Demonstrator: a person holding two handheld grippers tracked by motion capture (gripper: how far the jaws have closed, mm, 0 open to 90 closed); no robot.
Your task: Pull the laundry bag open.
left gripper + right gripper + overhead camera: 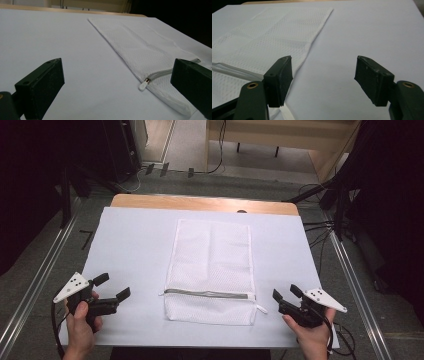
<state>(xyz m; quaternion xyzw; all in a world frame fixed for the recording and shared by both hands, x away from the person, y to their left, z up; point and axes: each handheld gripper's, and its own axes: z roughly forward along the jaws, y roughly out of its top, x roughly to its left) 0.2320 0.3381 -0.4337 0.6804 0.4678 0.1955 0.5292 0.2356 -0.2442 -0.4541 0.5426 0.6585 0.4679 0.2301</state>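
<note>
A white mesh laundry bag [210, 270] is seen lying flat in the middle of a bench [130, 245] that is covered by a pale sheet. The bag's long axis runs from the near edge of the bench toward the far edge. A grey zipper [206, 294] crosses the bag's width close to its near end, and a small white pull [142, 86] is seen at one end of it, by the bag's side edge.

Two grippers are held by a person at the near edge, one at each near corner. The left gripper [114, 287] is held low beside the near left corner, its fingers [40, 85] spread apart and grasping nothing. The right gripper [285, 293] is held beside the near right corner, its fingers [279, 80] likewise released and empty.

The bag is placed between the two grippers, touched by neither. From the left gripper it lies to the right and ahead; from the right gripper it lies to the left and ahead. The right gripper is judged slightly nearer to the bag's near corner and zipper end, though the difference is small.
</note>
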